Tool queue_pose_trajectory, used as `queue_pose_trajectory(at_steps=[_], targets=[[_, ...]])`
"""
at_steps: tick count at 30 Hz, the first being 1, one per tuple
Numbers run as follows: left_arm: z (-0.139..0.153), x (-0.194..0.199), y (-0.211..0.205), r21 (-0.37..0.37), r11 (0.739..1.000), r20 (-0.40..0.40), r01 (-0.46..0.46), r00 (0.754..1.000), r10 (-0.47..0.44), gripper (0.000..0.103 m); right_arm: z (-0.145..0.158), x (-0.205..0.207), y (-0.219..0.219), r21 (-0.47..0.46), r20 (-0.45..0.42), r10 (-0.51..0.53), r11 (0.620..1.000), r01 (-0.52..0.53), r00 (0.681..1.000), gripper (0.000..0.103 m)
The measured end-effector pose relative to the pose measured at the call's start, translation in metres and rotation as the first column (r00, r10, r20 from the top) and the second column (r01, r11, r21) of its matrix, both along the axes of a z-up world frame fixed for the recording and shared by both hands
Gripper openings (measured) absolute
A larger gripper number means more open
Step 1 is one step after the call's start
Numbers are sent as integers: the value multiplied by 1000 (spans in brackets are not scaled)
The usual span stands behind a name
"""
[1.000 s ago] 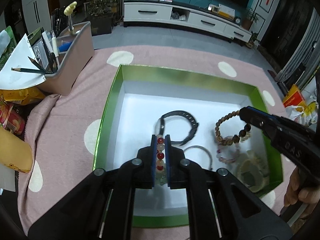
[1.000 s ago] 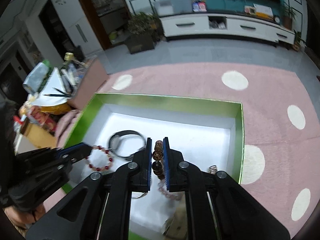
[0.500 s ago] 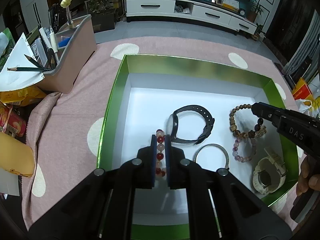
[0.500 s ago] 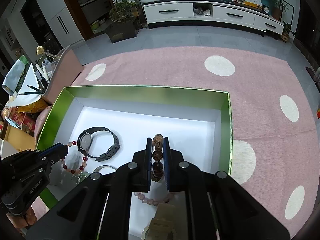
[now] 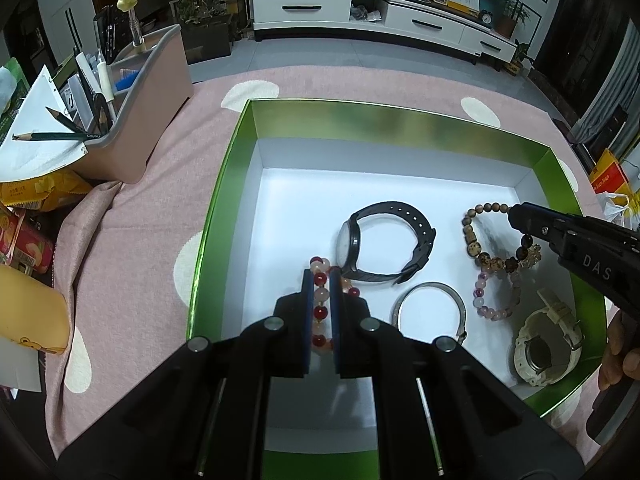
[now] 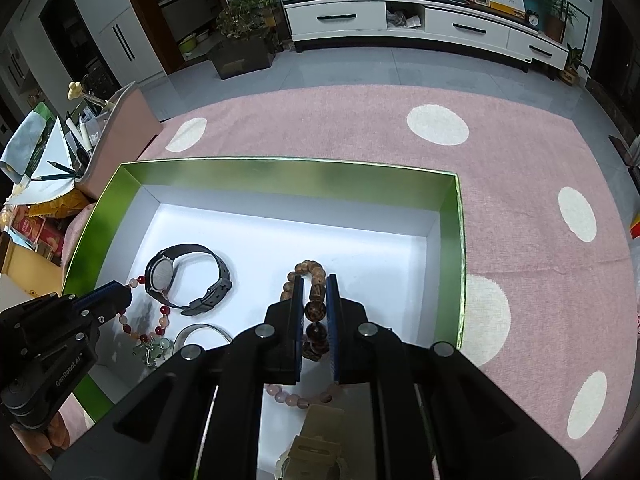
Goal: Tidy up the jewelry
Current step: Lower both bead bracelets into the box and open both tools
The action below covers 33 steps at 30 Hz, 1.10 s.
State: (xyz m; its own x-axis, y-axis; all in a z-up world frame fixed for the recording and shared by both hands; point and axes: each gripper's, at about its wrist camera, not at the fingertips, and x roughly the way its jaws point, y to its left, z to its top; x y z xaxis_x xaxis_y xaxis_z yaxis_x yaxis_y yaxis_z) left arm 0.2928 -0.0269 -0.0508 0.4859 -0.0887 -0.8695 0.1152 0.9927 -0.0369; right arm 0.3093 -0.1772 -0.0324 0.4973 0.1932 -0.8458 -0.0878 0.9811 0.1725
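Fingers of left gripper (image 5: 321, 286) clamp red-and-white bead bracelet (image 5: 320, 312) near green box's (image 5: 224, 216) left wall; right gripper (image 6: 313, 304) fingers clamp brown bead bracelet (image 6: 310, 276) toward right wall.

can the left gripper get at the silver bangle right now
Probably not yet. The left gripper is shut on the red bead bracelet, so its jaws are taken. The silver bangle lies uncovered in the box just beside it, so the path itself looks free.
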Motion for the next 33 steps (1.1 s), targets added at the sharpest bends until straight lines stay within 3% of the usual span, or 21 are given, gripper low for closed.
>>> queue_pose_trajectory(at_steps=[16, 18, 20, 22, 25, 27, 29, 33], targets=[[2, -3, -4, 29, 1000, 12, 2, 1000, -2, 9, 3, -1, 3, -31, 7, -2, 1000, 2, 1000, 11], [5, -6, -6, 30, 1000, 19, 5, 1000, -5, 15, 5, -4, 2, -35, 15, -4, 999, 4, 1000, 12], [8, -8, -6, 32, 999, 30, 2, 1000, -3, 28, 8, -7, 1, -30, 25, -6, 1000, 7, 1000, 18], [12, -11, -6, 34, 999, 42, 1, 999, -2, 35, 12, -14, -2, -18, 44, -13, 1000, 14, 999, 37], [19, -18, -7, 42, 999, 58, -1, 998, -2, 48, 19, -25, -9, -10, 75, -25, 1000, 26, 997, 42], [23, -23, -8, 47, 999, 69, 0, 998, -3, 50, 25, -36, -14, 10, 94, -35, 999, 34, 995, 47], [28, -27, -10, 53, 999, 82, 3, 997, -7, 64, 30, -45, -19, 22, 110, -40, 999, 37, 993, 51], [39, -39, -12, 68, 998, 110, 12, 994, -19, 74, 44, -68, -25, 31, 151, -42, 999, 37, 988, 63]])
